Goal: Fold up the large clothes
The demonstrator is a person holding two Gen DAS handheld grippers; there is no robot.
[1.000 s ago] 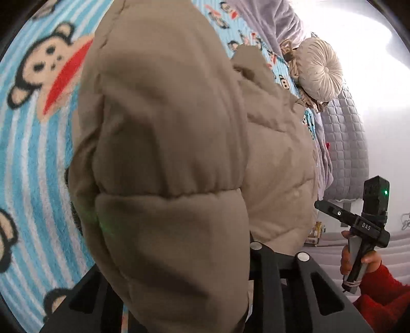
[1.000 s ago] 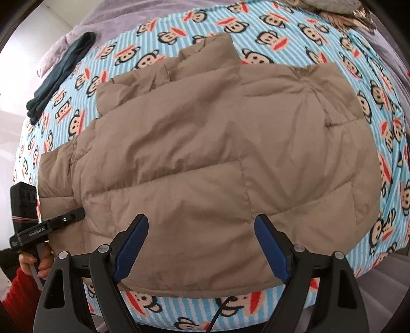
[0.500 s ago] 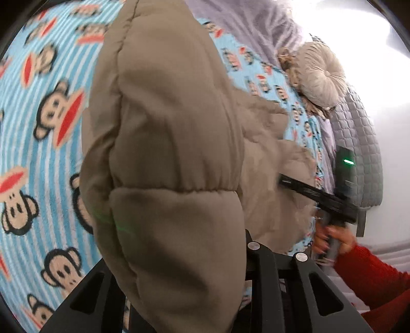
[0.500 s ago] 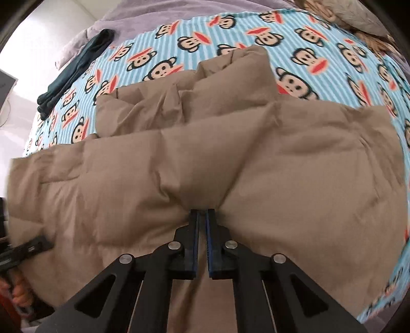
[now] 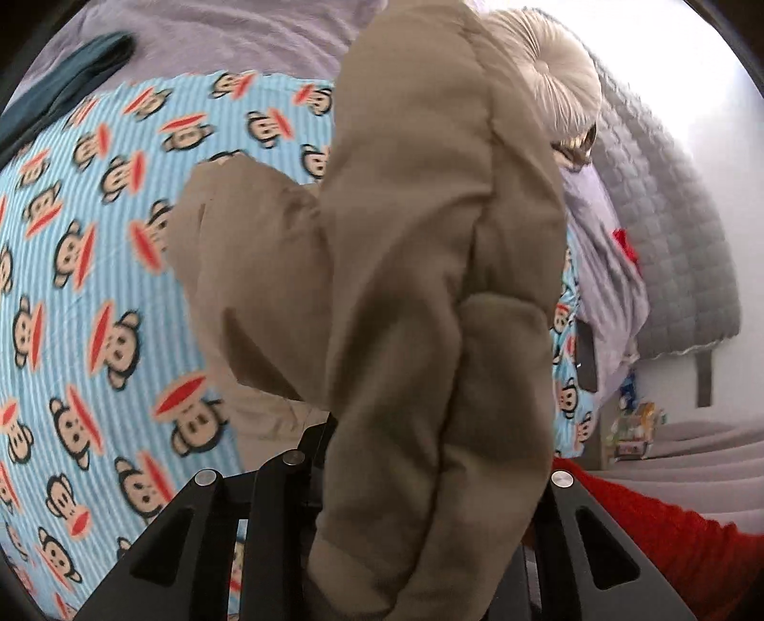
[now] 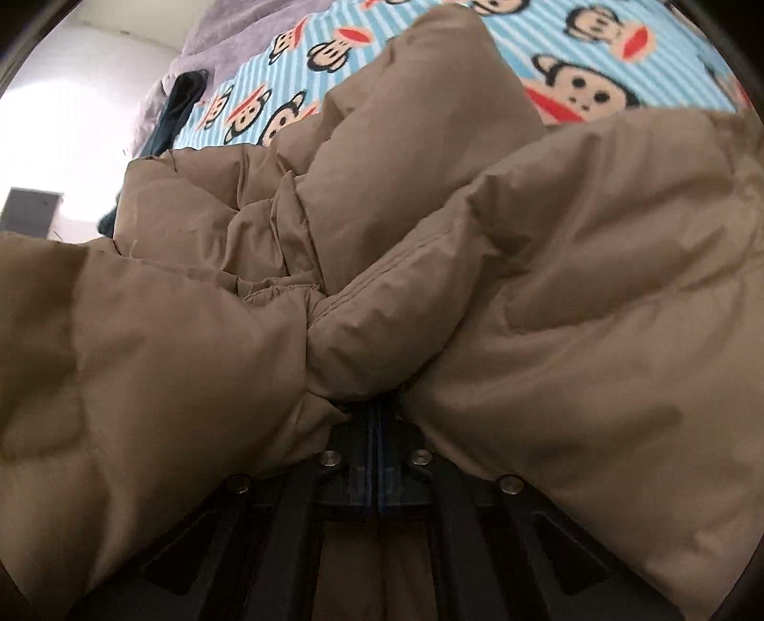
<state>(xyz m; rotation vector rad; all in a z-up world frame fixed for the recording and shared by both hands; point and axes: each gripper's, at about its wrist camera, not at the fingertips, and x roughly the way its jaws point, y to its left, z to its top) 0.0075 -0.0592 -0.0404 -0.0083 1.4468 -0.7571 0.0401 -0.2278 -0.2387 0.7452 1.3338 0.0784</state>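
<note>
Fuzzy red sleeve (image 5: 668,535), black jaws

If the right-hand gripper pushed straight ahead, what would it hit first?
The tan puffer jacket: the right gripper is shut on a bunched fold of it. Behind that likely lies the monkey-print blanket, though depth is unclear.

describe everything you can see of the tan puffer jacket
The tan puffer jacket is quilted in padded panels of smooth matte fabric with stitched seams. It lies bunched and partly lifted over the monkey-print blanket. The right gripper has just closed and pinches a seamed edge; fabric balloons either side. The left gripper holds another thick padded section upright, filling that view.
</note>
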